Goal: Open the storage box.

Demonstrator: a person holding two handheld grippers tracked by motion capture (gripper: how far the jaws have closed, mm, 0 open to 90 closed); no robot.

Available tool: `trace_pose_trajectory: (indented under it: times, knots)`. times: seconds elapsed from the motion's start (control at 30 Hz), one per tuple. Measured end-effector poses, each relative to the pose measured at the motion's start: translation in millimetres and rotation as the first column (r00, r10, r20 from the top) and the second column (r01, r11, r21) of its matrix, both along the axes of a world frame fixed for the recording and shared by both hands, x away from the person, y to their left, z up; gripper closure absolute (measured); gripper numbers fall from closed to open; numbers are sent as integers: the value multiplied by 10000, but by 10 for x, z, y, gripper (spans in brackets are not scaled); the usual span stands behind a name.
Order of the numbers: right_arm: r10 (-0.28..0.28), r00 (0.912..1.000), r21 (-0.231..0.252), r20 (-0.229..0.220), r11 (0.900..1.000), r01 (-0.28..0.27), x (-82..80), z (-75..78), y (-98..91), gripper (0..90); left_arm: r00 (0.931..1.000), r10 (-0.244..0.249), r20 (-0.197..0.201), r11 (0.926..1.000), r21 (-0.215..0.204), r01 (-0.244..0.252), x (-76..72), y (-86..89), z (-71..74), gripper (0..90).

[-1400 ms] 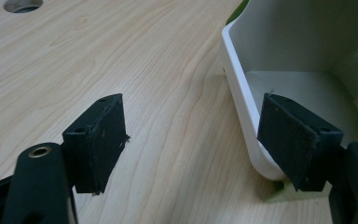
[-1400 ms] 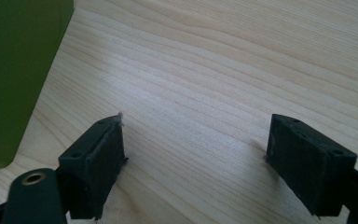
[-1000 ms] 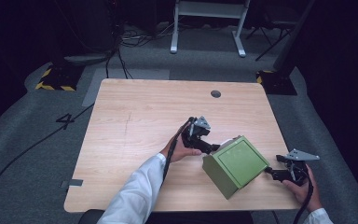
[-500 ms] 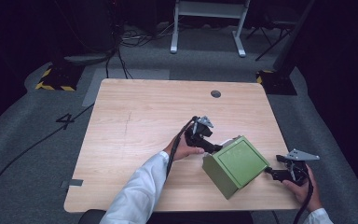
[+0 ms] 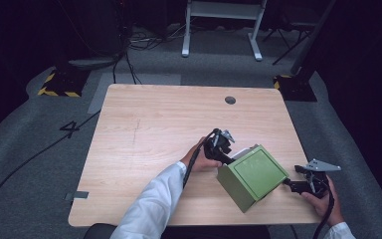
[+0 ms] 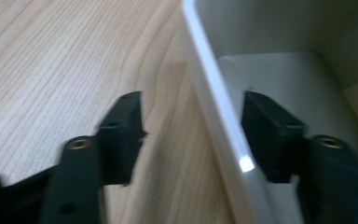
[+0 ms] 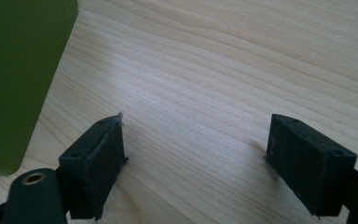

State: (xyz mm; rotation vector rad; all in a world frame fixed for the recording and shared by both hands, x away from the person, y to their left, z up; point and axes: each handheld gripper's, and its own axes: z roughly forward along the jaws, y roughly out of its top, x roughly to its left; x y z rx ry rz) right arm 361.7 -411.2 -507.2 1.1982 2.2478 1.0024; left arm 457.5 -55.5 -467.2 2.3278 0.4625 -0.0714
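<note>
— Where's the box (image 5: pixel 252 175) sitting?

— On the wooden table (image 5: pixel 154 124), toward the near right corner. It's green outside and pale inside, tipped over so that a flat green face looks up and its opening is turned to the far left, away from the person's right hand.

— And the left tongs?

— The left gripper (image 5: pixel 224 152) is right at the box's far-left corner, held by the left hand (image 5: pixel 199 158) in a white sleeve (image 5: pixel 151 209). In the left gripper view the jaws are spread apart and straddle the box's white rim (image 6: pixel 214 112): one jaw is outside over bare wood, the other inside the pale hollow. I see a gap on both sides of the rim, so they aren't pinching it.

— The right tongs?

— The right gripper (image 5: pixel 289 183) is just off the box's right side, low over the table, in the right hand (image 5: pixel 323 196). Its jaws are wide apart with nothing but wood grain between them; the box's green wall (image 7: pixel 18 79) shows beside one jaw in the right gripper view, apart from it.

— Anything else on the table?

— A small dark round hole (image 5: pixel 230 100) well beyond the box, near the far edge. Past that, a pale metal stand (image 5: pixel 219 25) on the grey floor.
</note>
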Motion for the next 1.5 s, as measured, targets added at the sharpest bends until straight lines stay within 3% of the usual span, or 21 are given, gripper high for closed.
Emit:
trace_pose_trajectory:
  times: [0.03,0.13,0.7,1.0,1.5]
  knots:
    - [3,10000,14,-11,10000,-3,1,0,-1,192,9999,-109,87,9999,-14,109,-1,6,12,595]
    - [5,10000,12,-11,10000,-5,0,0,-2,192,9999,-126,66,9999,-44,127,2,32,24,665]
    - [9,10000,13,-12,10000,-9,0,0,-2,192,9983,224,538,9997,-6,-224,87,216,87,693]
    - [6,10000,13,-15,10000,-6,0,0,-2,192,9937,818,764,9965,-234,-802,174,338,62,713]
    - [5,10000,13,-17,10000,-5,1,0,-3,192,9902,1210,705,9917,-532,-1174,277,495,39,726]
